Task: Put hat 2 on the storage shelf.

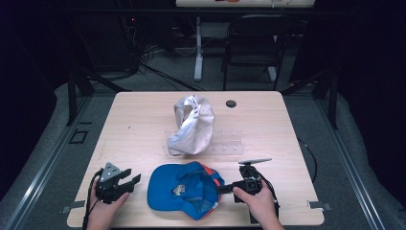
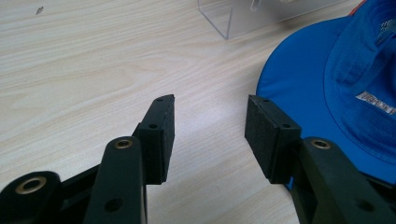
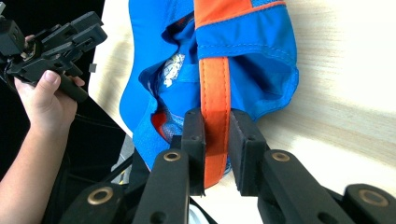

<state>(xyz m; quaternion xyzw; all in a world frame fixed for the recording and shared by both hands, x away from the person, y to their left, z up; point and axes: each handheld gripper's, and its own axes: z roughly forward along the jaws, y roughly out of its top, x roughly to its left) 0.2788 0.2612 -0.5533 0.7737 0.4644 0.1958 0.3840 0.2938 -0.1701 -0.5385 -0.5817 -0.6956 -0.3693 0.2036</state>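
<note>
From my remote seat, the white cap (image 1: 191, 125) hides much of the clear acrylic stand (image 1: 225, 143) behind it, and the room beyond is too dark to read. My right gripper (image 3: 216, 133) is clamped narrow on the orange strap (image 3: 215, 88) of the blue cap (image 1: 184, 189), lying at the table's (image 1: 139, 120) near edge. My left gripper (image 2: 209, 123) gapes empty beside the brim.

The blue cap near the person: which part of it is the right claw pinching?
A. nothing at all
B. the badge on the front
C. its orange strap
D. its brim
C: in the right gripper view the right claw clamps the blue cap's orange strap.
</note>
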